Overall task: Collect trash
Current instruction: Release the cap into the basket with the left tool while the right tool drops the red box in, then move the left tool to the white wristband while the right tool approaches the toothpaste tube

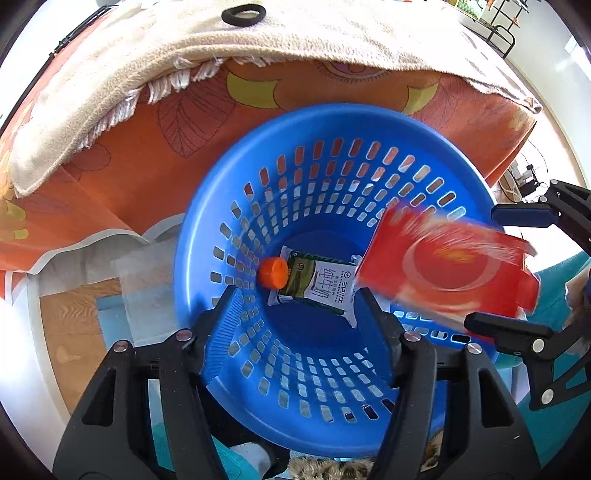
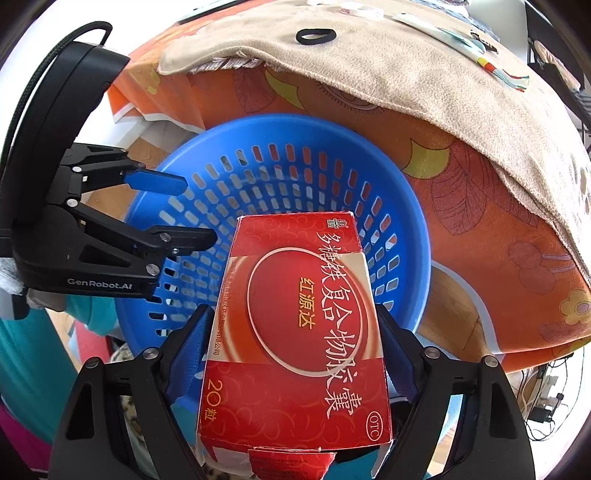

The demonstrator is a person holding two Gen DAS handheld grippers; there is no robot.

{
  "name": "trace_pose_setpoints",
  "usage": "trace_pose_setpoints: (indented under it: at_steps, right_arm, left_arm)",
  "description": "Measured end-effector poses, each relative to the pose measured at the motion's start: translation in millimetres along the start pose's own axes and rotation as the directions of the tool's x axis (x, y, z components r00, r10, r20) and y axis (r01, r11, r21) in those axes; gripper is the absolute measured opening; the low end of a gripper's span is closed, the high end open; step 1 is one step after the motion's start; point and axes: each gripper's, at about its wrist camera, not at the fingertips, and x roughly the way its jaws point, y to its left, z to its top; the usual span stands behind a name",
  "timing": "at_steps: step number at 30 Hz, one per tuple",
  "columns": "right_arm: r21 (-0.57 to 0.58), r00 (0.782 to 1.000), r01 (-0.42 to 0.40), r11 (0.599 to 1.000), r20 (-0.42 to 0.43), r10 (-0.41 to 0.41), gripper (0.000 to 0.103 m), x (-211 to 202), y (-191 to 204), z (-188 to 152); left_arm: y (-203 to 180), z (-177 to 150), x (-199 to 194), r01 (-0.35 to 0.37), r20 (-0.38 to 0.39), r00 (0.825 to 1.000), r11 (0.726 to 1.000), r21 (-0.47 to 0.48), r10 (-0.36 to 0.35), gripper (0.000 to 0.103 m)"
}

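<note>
Red box (image 2: 295,332) between the fingers of the right gripper (image 2: 295,343), directly above the blue basket (image 2: 413,206); pads close beside its 2 long sides, firm contact not certain, jaws wide. White and gold print on the top face, torn flap at the near end. Blurred in the left wrist view, at the basket's right rim.

On the basket floor: milk pouch (image 1: 317,286), lying flat, with an orange cap (image 1: 272,272) touching its left end.

Left gripper (image 1: 299,314) over the basket, pointing steeply down, jaws apart with nothing between them.

Beyond the basket, an orange floral cloth (image 1: 155,155) hanging down, a beige fringed towel (image 1: 295,33) over its top, and a black hair tie (image 1: 244,14) on the towel. Wooden floor (image 1: 70,332) at the left.
</note>
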Motion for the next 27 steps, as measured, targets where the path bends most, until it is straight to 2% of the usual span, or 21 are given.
trace_pose_setpoints:
  at_steps: [14,23,27]
  right_arm:
    - [0.09,0.99,-0.008,0.996,0.139,-0.005,0.085,-41,-18,11]
    - [0.153,0.972,0.009,0.988,0.231,-0.045,0.085,-70,-35,31]
    - [0.184,0.965,-0.014,0.983,0.26,-0.035,0.085,-82,-49,44]
  left_arm:
    - [9,24,-39,0.019,0.108,0.994,0.999,-0.044,-0.015,0.065]
    - [13,64,-64,0.005,0.184,0.983,1.0,-0.031,0.001,0.065]
    - [19,86,-70,-0.001,0.204,0.979,0.999,-0.032,0.008,0.065]
